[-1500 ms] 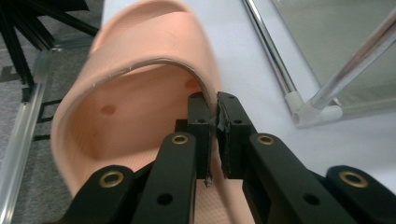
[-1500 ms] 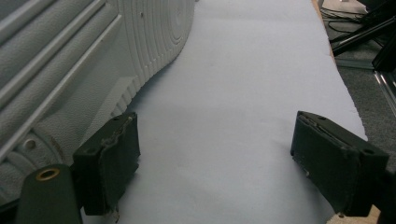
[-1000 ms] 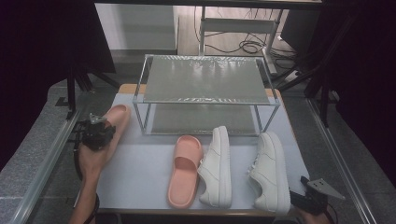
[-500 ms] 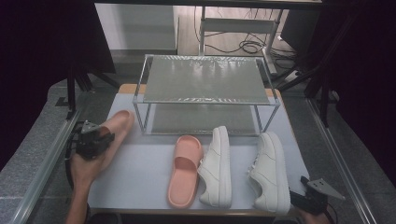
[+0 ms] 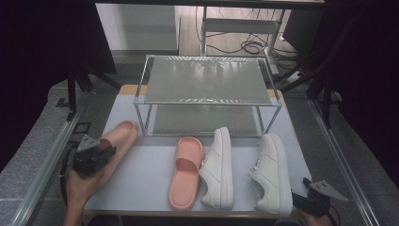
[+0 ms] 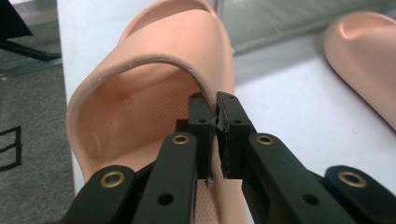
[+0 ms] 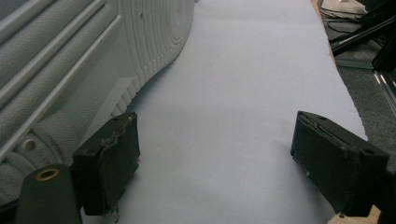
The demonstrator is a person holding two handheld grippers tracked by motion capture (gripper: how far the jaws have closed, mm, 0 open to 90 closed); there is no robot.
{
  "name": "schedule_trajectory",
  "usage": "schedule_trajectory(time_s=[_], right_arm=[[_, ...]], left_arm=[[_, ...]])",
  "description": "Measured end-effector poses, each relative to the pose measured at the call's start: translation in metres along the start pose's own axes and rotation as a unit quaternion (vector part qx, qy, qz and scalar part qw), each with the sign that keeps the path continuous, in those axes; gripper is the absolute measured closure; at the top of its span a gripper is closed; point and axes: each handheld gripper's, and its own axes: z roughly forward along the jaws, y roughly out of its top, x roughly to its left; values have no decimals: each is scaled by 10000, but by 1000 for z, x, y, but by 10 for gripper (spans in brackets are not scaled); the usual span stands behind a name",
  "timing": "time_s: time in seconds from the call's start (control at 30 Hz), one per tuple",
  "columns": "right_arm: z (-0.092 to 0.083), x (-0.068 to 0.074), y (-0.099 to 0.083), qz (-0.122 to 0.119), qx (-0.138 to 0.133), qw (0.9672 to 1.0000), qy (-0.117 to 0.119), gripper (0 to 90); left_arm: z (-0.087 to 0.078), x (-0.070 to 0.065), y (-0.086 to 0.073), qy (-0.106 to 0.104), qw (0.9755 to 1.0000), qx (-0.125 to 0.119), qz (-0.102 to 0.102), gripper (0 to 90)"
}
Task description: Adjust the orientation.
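Holding a pink slide by its strap at the table's left edge

Left gripper: jaws pressed together on the strap edge of a pink slide, one pad inside the strap, one outside. In the high view this gripper sits at the near left of the table, in the person's left hand. The held slide points its toe away from the person, toward the left leg of the rack. Whether its sole touches the table, I cannot tell.

Second pink slide lies flat near the table's middle, well apart from the held one, toe toward the rack. Just beside it on the right lies a white sneaker, on its side. Another white sneaker lies farther right, also on its side, apart from the first.

Right gripper: jaws spread wide, nothing between them, low over bare table. Its left pad sits just beside the sole of the right sneaker; contact not clear. High view places this gripper at the near right corner.

Rack: two metal shelves, both bare, at the table's far side.
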Motion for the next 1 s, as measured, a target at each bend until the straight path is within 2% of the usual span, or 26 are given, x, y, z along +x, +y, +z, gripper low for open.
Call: schedule_trajectory(time_s=[0.2, 0.53, 0.73, 1.0], right_arm=[[0, 0, 0, -2, 7, 10000, 0, 155], [0, 0, 0, 4, -3, 10000, -2, 155], [0, 0, 0, 7, -10, 10000, -1, 154], [0, 0, 0, 5, -14, 10000, -2, 154]], left_arm=[[-14, -16, -5, 0, 9998, 41, 181, 850], [-23, -43, -8, -271, 9990, -8, 342, 850], [-15, -57, 1, -385, 9980, -61, 501, 849], [5, -70, 11, -423, 9980, -120, 464, 849]])
